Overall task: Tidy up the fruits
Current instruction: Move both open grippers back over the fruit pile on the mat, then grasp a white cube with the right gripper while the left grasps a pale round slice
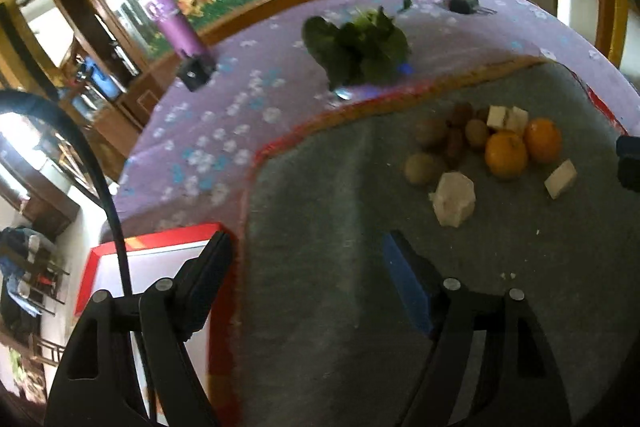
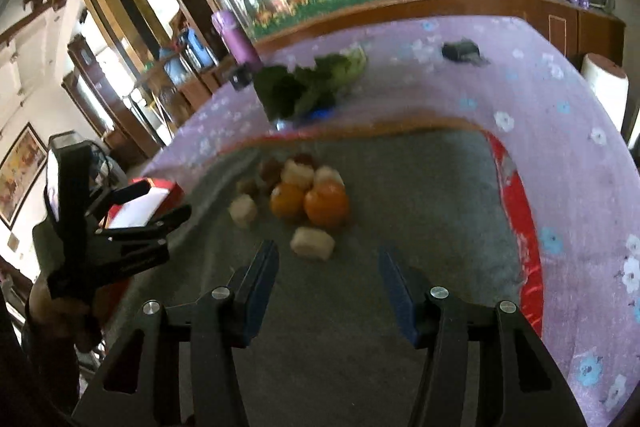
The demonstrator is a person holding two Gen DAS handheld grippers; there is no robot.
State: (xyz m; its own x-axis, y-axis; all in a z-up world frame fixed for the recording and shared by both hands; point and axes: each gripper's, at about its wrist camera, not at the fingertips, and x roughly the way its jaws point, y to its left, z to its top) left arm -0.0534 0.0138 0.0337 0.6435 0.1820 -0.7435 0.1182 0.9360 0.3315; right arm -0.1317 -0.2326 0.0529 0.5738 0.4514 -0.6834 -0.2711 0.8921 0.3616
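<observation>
Two oranges (image 1: 506,155) (image 2: 326,203) lie on a grey mat (image 1: 340,287) beside several brown kiwis (image 1: 422,169) and pale foam blocks (image 1: 454,201) (image 2: 312,243). A bunch of leafy greens (image 1: 360,47) (image 2: 308,87) lies beyond on the purple cloth. My left gripper (image 1: 308,255) is open and empty, near the mat's left edge, well short of the fruit. My right gripper (image 2: 328,263) is open and empty, just short of the nearest foam block. The left gripper also shows in the right wrist view (image 2: 160,211).
A red-rimmed white tray (image 1: 148,259) (image 2: 148,199) sits left of the mat. A purple bottle (image 1: 180,27) (image 2: 236,39) and a small dark object (image 1: 462,3) (image 2: 460,51) stand at the back of the table. A white roll (image 2: 608,87) stands at the right edge.
</observation>
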